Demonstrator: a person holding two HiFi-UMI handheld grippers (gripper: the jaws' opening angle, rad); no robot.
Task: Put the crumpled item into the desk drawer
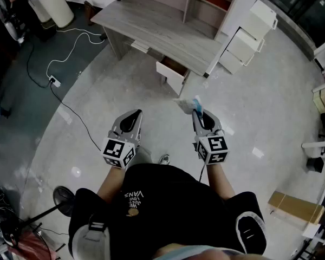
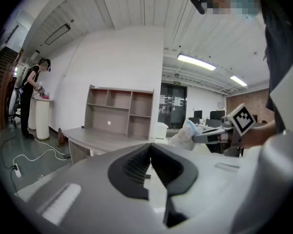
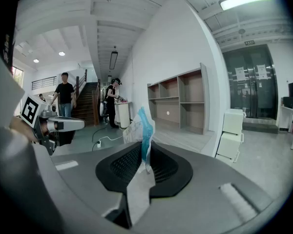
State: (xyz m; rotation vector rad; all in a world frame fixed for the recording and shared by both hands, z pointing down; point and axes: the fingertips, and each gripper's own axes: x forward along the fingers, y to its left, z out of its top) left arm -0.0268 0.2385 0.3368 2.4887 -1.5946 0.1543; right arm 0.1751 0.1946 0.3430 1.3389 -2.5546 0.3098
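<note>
I see wide, bare, shiny pale floor [image 1: 97,96] between me and the grey wooden desk [image 1: 168,34] at the top middle. Its small white drawer [image 1: 170,76] sticks out open from the desk's front edge. My left gripper [image 1: 134,114] is clenched on nothing. My right gripper [image 1: 198,114] grasps the crumpled white and blue item [image 1: 187,105], mid-frame, below the drawer and apart from it.

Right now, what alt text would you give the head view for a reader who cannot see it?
Seen from above, the right gripper is shut on a crumpled white-and-blue item, held out toward the open drawer of a pale grey wooden desk. The left gripper is shut and empty beside it.
</note>
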